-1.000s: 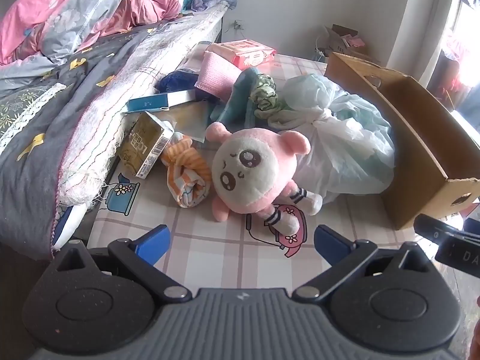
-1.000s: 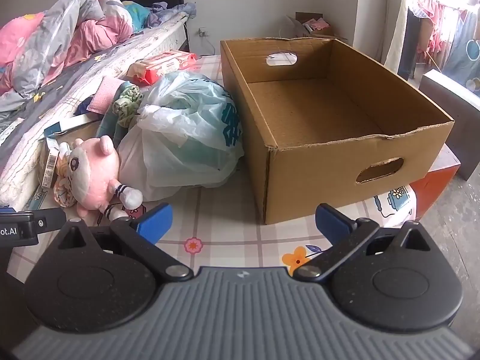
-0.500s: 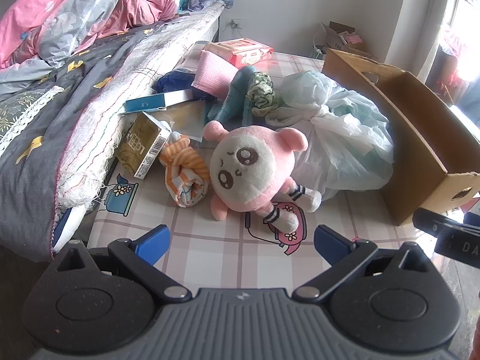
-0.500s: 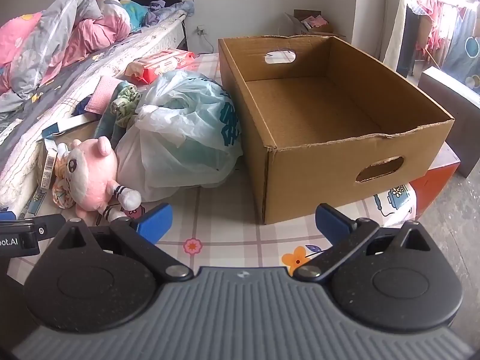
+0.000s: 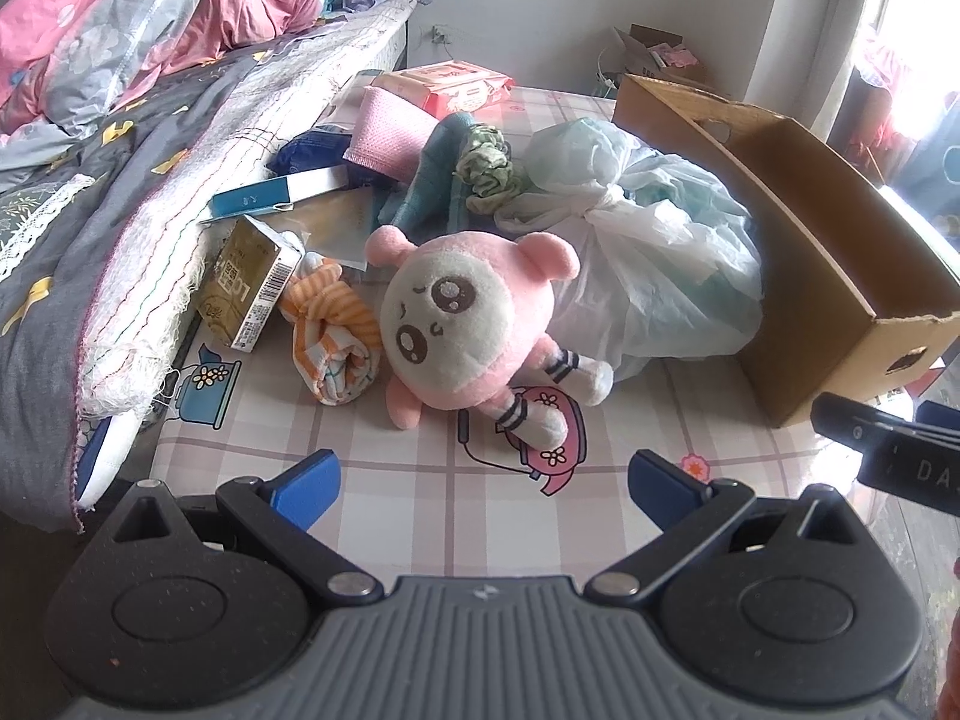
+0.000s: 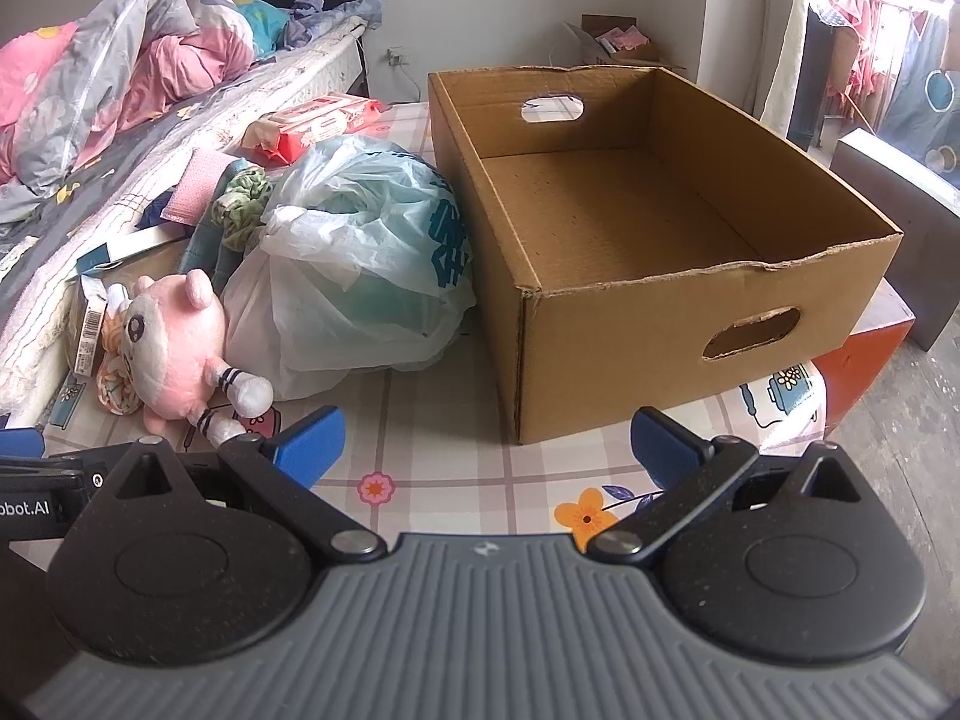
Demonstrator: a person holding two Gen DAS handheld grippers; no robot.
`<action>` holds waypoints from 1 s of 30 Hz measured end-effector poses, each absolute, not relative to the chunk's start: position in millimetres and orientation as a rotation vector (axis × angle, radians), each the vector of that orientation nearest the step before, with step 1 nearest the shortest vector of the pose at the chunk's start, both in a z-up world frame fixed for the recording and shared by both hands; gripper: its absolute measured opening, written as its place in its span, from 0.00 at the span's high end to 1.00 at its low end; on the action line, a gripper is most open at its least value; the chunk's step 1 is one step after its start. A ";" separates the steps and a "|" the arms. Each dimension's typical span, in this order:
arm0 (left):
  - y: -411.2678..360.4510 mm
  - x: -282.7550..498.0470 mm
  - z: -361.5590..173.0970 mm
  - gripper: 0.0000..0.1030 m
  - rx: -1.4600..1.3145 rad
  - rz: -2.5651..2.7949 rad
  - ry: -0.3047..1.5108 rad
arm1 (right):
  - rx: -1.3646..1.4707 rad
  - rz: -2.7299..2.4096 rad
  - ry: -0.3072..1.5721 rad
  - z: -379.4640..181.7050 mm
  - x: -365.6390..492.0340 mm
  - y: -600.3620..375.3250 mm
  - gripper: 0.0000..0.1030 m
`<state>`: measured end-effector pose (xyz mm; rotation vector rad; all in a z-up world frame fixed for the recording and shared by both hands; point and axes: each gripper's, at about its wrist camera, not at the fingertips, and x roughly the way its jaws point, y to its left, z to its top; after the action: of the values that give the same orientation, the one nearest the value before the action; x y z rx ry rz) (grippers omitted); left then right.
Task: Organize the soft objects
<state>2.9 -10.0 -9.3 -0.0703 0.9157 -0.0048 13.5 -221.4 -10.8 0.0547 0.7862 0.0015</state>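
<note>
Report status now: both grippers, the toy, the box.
Left gripper open, empty, facing pink plush toy. Right gripper open, empty, facing cardboard box. Box empty. Knotted plastic bag between toy and box.

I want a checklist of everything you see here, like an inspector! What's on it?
Surface: checked cartoon-print cloth beside a bed.
Job's things: pink plush toy lying on the cloth, leaning on a tied plastic bag; striped orange cloth roll touching the toy; cardboard box with nothing inside.
Clutter: gold carton, pink towel, green scrunchie, wipes pack.
Grippers: left gripper and right gripper both open, holding nothing.
Cables: nothing seen.
Surroundings: rumpled bedding, wall, bright window.
</note>
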 end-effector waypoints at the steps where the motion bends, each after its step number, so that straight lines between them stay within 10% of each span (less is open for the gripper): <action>1: -10.1 3.6 -9.7 0.01 -0.071 -0.005 0.919 | 0.055 0.000 0.786 -10.9 13.8 -221.6 0.01; 30: -9.3 8.6 -11.5 0.01 -0.075 -0.011 0.924 | 0.039 -0.009 0.803 -11.9 16.3 -220.7 0.01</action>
<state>8.6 -9.4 -11.5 -0.0749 0.9237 -0.0112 16.3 -220.7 -11.9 0.0386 0.8025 -0.0089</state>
